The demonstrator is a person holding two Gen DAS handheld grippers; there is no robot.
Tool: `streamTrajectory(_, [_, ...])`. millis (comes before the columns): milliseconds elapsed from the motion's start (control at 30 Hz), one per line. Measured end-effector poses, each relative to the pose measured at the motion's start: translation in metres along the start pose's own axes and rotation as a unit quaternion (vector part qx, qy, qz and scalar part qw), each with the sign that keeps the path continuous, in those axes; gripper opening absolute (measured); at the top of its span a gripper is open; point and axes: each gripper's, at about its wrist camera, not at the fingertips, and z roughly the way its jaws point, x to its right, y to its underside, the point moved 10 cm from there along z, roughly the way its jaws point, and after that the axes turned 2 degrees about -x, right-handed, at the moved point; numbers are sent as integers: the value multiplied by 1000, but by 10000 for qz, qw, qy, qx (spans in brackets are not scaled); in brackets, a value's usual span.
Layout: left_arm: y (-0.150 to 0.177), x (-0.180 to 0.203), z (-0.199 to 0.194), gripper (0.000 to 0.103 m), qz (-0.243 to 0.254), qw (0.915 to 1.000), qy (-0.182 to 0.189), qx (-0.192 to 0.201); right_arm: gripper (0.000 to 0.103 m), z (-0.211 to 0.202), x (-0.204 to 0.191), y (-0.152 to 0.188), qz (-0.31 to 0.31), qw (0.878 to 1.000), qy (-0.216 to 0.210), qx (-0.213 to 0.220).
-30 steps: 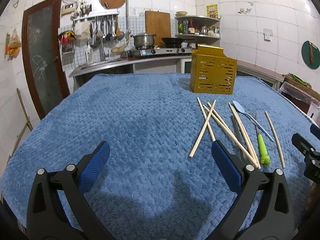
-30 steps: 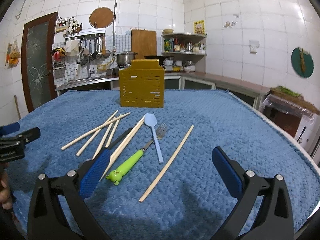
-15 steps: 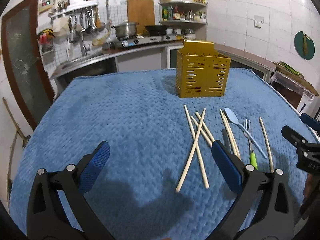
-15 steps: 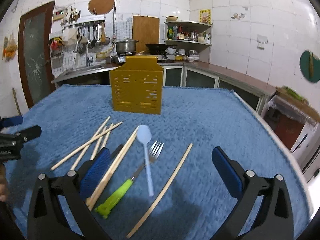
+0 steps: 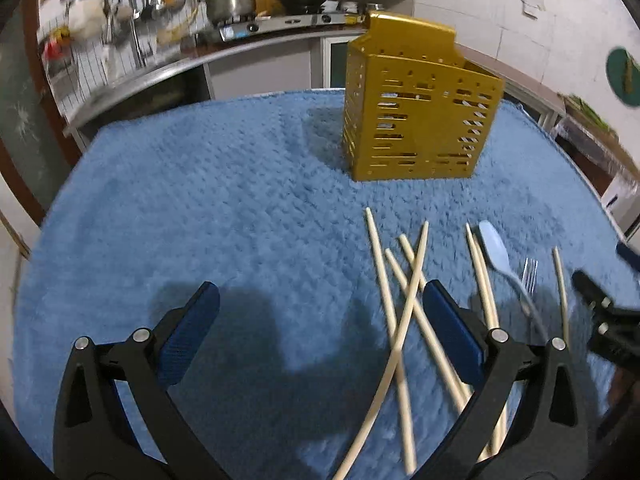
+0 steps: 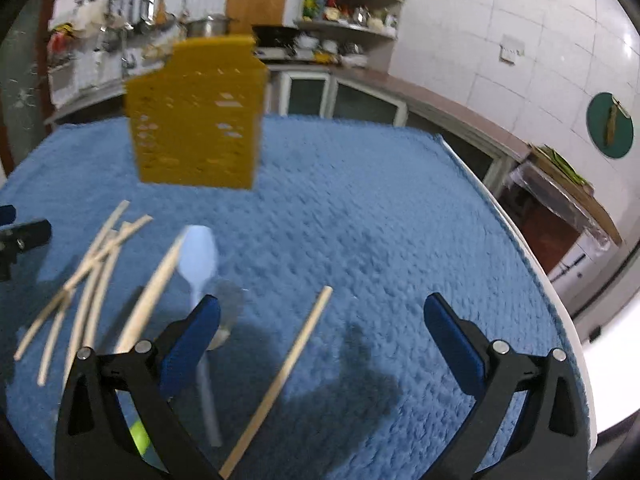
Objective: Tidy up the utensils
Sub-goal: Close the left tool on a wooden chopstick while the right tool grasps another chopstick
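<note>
Yellow slotted caddy (image 5: 416, 120) stands upright, contents hidden; left claw (image 5: 320, 332) and right claw (image 6: 320, 332) both released.

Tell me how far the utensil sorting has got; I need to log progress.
Nothing looks done yet: no utensil shows above the rim of the yellow holder. Nothing is in hand either; the left gripper and right gripper are both open and empty. Left to sort: the chopsticks, the lone chopstick, the blue spoon and the fork, all lying on the blue cloth.
</note>
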Motion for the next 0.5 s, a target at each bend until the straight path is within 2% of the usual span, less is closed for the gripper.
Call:
streamTrajectory(33, [-3, 0, 5, 97, -44, 10000, -23, -6, 98, 5, 1, 1, -2, 10000, 17, -66])
streamTrajectory(67, [-7, 1, 9, 92, -86, 10000, -4, -15, 95, 11, 2, 1, 27, 9999, 16, -142])
streamTrajectory(100, [-9, 4, 14, 84, -106, 9999, 54, -56, 87, 15, 2, 2, 59, 9997, 18, -225])
streamTrajectory(267, [-21, 11, 36, 62, -212, 9991, 206, -315, 50, 37, 0, 7, 439, 9957, -315, -748])
streamTrajectory(300, [-23, 12, 41, 55, -226, 9988, 234, -376, 46, 40, -1, 9, 478, 9947, -359, -838])
streamTrajectory(367, [-26, 15, 51, 46, -241, 9978, 305, -538, 43, 43, -4, 10, 451, 9941, -398, -902])
streamTrajectory(467, [-28, 20, 64, 38, -286, 9953, 447, -815, 29, 51, -9, 14, 422, 9919, -462, -1105])
streamTrajectory(500, [-27, 23, 69, 37, -290, 9943, 489, -907, 28, 54, -10, 14, 443, 9911, -520, -1146])
